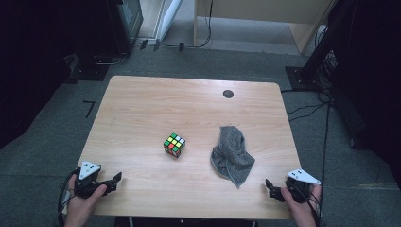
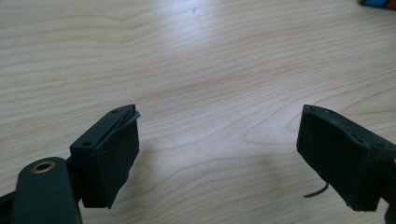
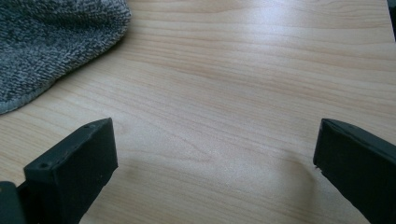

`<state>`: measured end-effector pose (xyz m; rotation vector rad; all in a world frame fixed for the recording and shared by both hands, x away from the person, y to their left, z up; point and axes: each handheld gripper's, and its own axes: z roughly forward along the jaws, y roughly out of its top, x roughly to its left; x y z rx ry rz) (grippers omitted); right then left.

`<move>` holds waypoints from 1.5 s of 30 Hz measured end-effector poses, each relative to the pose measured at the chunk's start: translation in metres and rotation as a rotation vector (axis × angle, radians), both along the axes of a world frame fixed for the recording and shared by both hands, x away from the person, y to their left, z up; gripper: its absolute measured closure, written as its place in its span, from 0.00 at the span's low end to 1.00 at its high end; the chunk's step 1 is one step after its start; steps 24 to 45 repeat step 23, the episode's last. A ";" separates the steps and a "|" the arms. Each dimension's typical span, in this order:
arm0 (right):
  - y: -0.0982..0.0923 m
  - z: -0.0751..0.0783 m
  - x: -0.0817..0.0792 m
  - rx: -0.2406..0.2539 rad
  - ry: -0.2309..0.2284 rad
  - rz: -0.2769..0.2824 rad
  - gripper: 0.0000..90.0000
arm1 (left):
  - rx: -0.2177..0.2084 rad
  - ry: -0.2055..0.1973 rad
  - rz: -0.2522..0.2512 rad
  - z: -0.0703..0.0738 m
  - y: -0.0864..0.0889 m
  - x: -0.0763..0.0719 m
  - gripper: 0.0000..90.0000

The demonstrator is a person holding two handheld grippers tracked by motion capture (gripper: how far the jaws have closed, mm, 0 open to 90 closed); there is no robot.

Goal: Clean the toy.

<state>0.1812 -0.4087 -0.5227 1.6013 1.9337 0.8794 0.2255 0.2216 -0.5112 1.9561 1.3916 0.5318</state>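
Observation:
A colourful puzzle cube (image 1: 174,144) sits near the middle of the wooden table (image 1: 142,109). To its right lies a crumpled grey towel (image 1: 231,153), whose edge fills the upper left of the right gripper view (image 3: 51,42). My left gripper (image 1: 116,180) rests at the table's front left corner, jaws wide apart over bare wood (image 2: 217,135). My right gripper (image 1: 267,185) is at the front right corner, also open with nothing between its jaws (image 3: 215,154). A sliver of the cube (image 2: 379,3) shows at the top right of the left gripper view.
A small dark round disc (image 1: 228,93) is set in the table near its far edge. Cables (image 1: 307,111) run over the grey carpet to the right. Dark equipment stands (image 1: 94,33) and a wooden frame (image 1: 260,19) are beyond the table.

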 end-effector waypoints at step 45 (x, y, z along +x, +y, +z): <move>0.001 -0.004 0.003 -0.014 0.032 -0.019 0.00 | 0.066 -0.005 0.023 -0.006 -0.009 0.002 0.16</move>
